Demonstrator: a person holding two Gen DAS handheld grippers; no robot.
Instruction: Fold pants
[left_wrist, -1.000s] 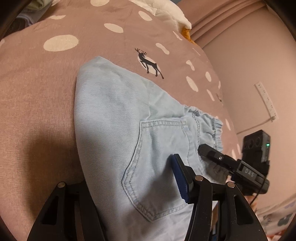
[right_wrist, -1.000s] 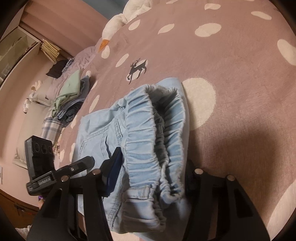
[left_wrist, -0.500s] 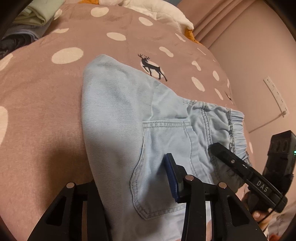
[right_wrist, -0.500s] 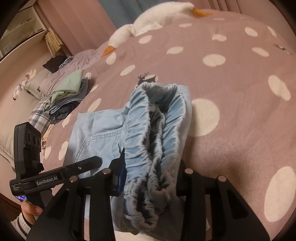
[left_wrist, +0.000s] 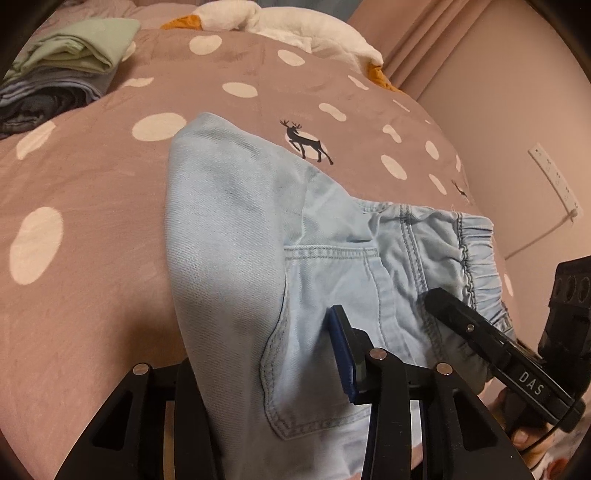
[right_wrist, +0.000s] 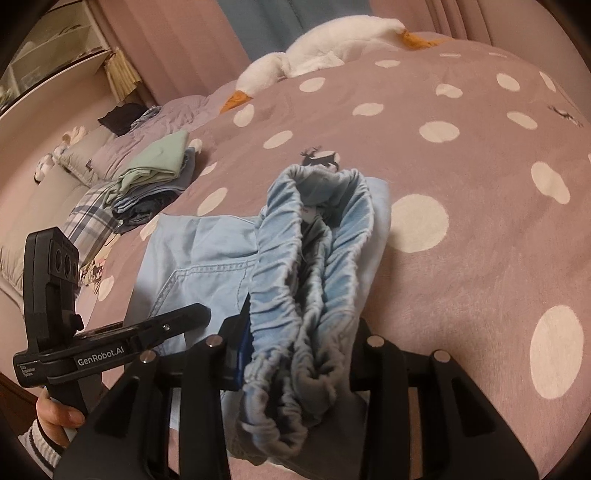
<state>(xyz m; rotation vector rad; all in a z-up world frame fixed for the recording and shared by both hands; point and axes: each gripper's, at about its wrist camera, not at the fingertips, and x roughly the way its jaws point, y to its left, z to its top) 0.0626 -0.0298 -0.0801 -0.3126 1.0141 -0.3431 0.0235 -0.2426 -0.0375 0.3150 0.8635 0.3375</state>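
Note:
Light blue denim pants (left_wrist: 236, 236) lie folded on the bed, back pocket (left_wrist: 325, 332) up. My left gripper (left_wrist: 266, 373) is shut on the near folded edge of the pants beside the pocket. My right gripper (right_wrist: 299, 343) is shut on the bunched elastic waistband (right_wrist: 314, 258) and holds it raised off the bed. The right gripper also shows in the left wrist view (left_wrist: 480, 332), the left gripper in the right wrist view (right_wrist: 147, 328). The far fold of the pants (right_wrist: 192, 240) rests flat on the cover.
The bed has a mauve cover with white dots and deer prints (left_wrist: 92, 177). A stack of folded clothes (right_wrist: 155, 173) sits at the left. A white plush goose (right_wrist: 325, 44) lies at the head. A wall with a power strip (left_wrist: 554, 181) is to the right.
Both grippers have lifted and pulled back toward me with the pants, so more of the bed, the clothes stack and the goose show. The waistband hangs higher.

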